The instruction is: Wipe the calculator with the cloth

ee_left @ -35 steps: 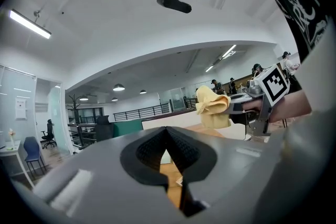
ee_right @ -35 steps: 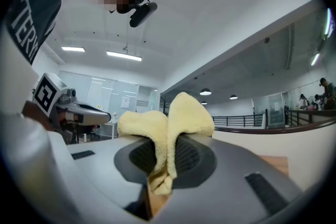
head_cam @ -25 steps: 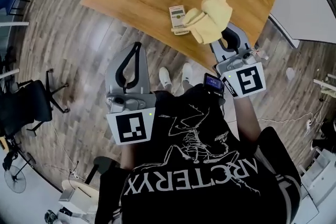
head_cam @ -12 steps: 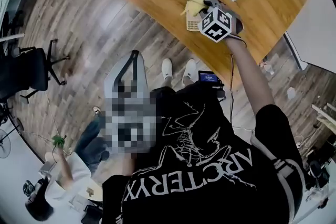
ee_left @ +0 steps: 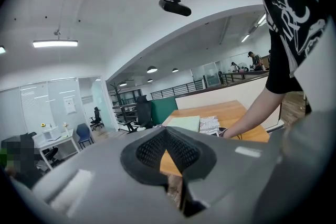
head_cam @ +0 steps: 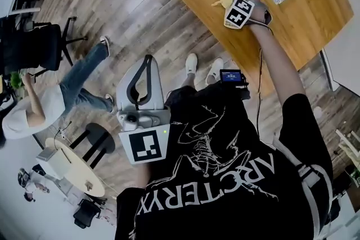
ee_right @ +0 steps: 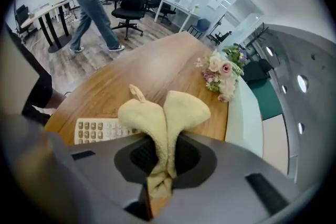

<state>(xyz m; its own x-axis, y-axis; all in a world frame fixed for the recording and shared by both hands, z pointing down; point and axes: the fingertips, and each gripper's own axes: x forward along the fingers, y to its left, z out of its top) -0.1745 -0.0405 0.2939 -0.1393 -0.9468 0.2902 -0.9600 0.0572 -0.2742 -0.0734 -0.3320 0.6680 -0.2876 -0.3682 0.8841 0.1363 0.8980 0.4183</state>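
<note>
My right gripper (ee_right: 168, 143) has its jaws clamped on the cloth (ee_right: 167, 110), right over the calculator (ee_right: 98, 131) on the worktop (ee_right: 157, 68) — whether they touch, I cannot tell. My left gripper (ee_left: 167, 135) hangs well apart, jaws together, empty.

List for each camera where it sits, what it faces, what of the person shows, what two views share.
Head view: on the person's head, steeply down at the long wooden table; shows black printed T-shirt, left gripper, right arm.
Left gripper view: on the left gripper, facing that table; shows shut fingers, the arm.
Right gripper view: on the right gripper, over the table; fingers pinch yellow terry cloth; white keypad calculator beyond.
Shared: all show the table.
</note>
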